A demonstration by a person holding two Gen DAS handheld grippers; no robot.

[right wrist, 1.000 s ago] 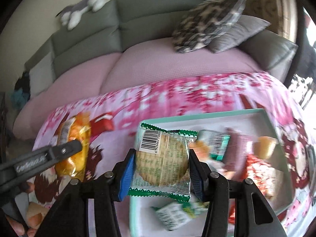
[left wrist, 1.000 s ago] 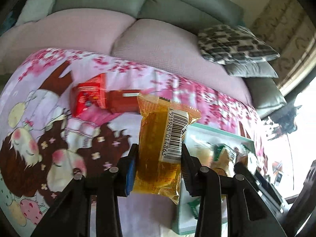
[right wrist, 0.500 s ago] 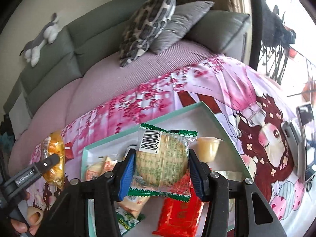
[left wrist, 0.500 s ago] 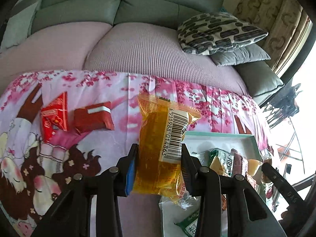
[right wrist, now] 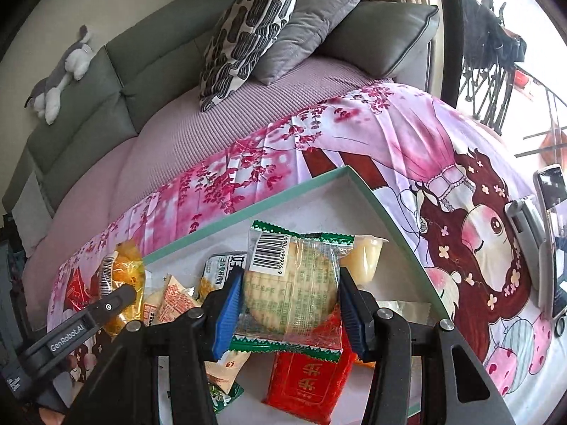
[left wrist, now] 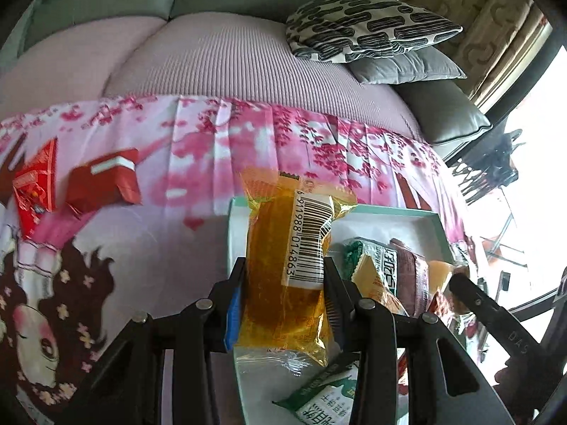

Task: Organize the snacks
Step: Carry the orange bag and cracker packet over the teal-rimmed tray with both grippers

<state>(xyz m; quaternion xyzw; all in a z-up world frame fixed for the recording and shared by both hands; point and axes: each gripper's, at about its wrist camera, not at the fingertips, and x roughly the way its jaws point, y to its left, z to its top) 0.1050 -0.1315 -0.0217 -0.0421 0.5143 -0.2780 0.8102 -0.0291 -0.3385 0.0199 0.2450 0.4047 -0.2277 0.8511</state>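
While the shallow white box with the mint-green rim lies on the pink cartoon-print cloth with wrapped snacks heaped inside, both grippers hang over it with a packet each. The left gripper pinches a long amber-yellow transparent packet with a barcode label between its pads, over the box's near-left corner. The right gripper pinches a round pale cracker in a clear, green-edged wrapper above a red foil packet and just beside a small pale jelly cup in the box. Outside it, on the cloth, lie a red carton with a white stripe and a red foil pouch. Behind stands a grey-green sofa.
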